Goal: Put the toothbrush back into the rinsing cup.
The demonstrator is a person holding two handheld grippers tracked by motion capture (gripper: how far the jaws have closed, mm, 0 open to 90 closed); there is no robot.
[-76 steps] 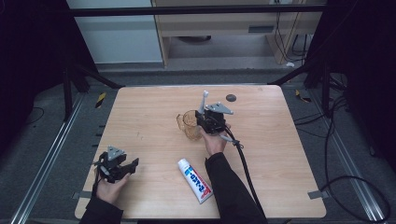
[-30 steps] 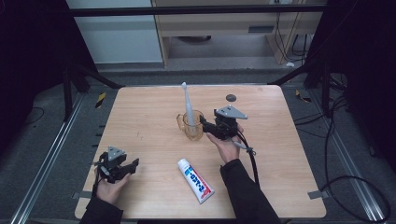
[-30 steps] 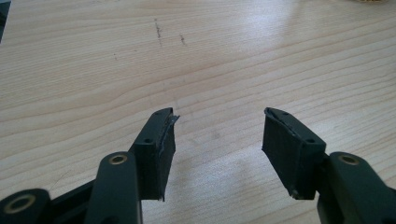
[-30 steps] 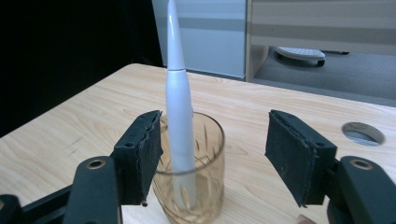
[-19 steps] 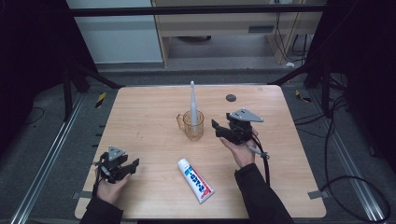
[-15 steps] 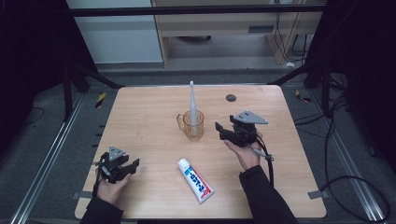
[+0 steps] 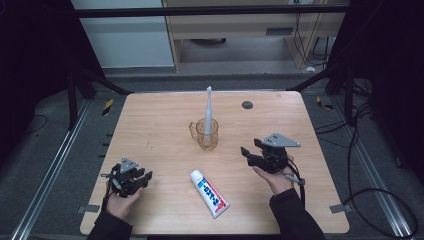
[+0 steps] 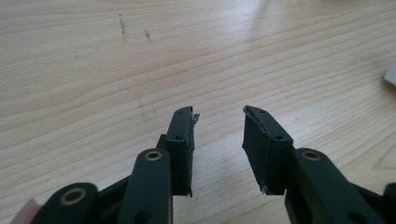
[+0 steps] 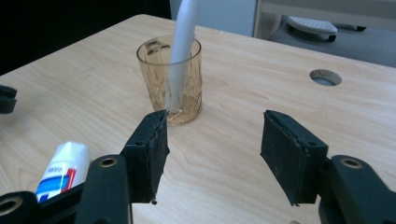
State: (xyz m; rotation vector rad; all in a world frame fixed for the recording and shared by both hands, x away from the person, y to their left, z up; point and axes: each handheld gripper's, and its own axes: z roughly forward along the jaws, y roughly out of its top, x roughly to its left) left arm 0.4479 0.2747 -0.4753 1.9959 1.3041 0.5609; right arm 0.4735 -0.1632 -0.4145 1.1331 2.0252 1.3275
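a white electric toothbrush (image 7: pixel 208 111) stands nearly upright in an amber glass mug (image 7: pixel 206 134) near the centre of a wooden table (image 7: pixel 150 125), its handle resting on the mug's bottom and its head leaning a little toward twelve o'clock. the right gripper (image 7: pixel 245 151) hovers at about four o'clock from the mug, apart from it, jaws spread wide and empty; in the right gripper view the mug (image 9: pixel 170 79) and toothbrush (image 9: pixel 181 42) sit just beyond the left fingertip (image 9: pixel 149 140). a toothpaste tube (image 7: pixel 209 192), cap toward eleven o'clock, lies flat at six o'clock from the mug, between the two hands. the left gripper (image 7: pixel 145 177) rests low at eight o'clock, near the table's front edge, jaws partly open on nothing, bare wood beneath its pads (image 8: pixel 266 144).

the toothbrush looks placed, and the tube seems the likely next pick. to take it well, the right gripper would best swing toward seven o'clock, turn so the jaws straddle the tube across its width, and close on the firm shoulder near the cap rather than the soft body, which could squeeze out paste. a sweep kept low and clear of the mug avoids tipping the tall brush.
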